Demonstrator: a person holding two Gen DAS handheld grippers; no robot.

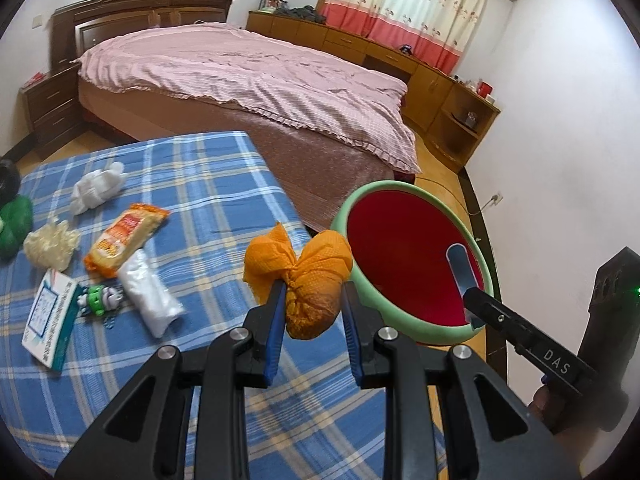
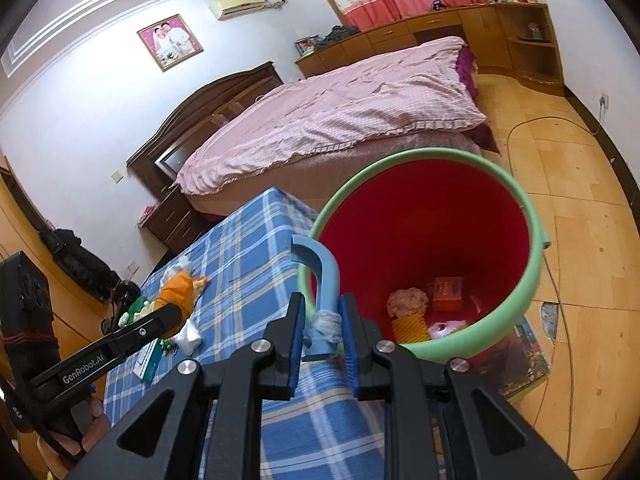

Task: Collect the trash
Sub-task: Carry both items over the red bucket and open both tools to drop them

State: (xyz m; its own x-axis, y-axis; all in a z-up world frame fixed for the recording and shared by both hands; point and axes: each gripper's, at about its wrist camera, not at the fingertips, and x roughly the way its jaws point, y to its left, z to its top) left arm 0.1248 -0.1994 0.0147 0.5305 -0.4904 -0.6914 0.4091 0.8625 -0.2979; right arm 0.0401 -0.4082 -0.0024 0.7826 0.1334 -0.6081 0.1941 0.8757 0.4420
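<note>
Left gripper (image 1: 313, 300): fingers clamped on an orange cloth wad (image 1: 308, 276), held clear above the bench (image 1: 200, 184), which carries a blue plaid cover. The wad sits near the bench's right edge, just left of the bucket (image 1: 356, 216) rim. In the right wrist view the same gripper (image 2: 178, 312) shows at lower left with the wad (image 2: 178, 288) in its tip.

Right gripper (image 2: 320, 328): fingers clamped on the blue bucket handle (image 2: 326, 276), at a spot wrapped in white tape. The bucket (image 2: 532, 280) is red inside with a green rim, tilted toward the camera, beside the bench and above the wooden floor (image 2: 580, 208). In the left wrist view this gripper (image 1: 472, 308) shows reaching over the near rim.

Bucket contents, seen from the right wrist: a pink crumpled wad (image 2: 406, 300), an orange carton (image 2: 448, 288), a yellow ribbed item (image 2: 410, 326). A further pale item at the bottom cannot be identified.

Remaining on the bench, left wrist view: white tissue (image 1: 98, 186), orange snack packet (image 1: 124, 238), cream crumpled wad (image 1: 50, 244), clear plastic bag (image 1: 150, 292), white-and-green box (image 1: 50, 320), small green-and-white toy (image 1: 100, 298), green object (image 1: 16, 224) at the left edge.

Background: bed (image 1: 248, 80) with pink cover, wooden cabinets (image 1: 360, 44) under a curtain (image 1: 404, 8).
</note>
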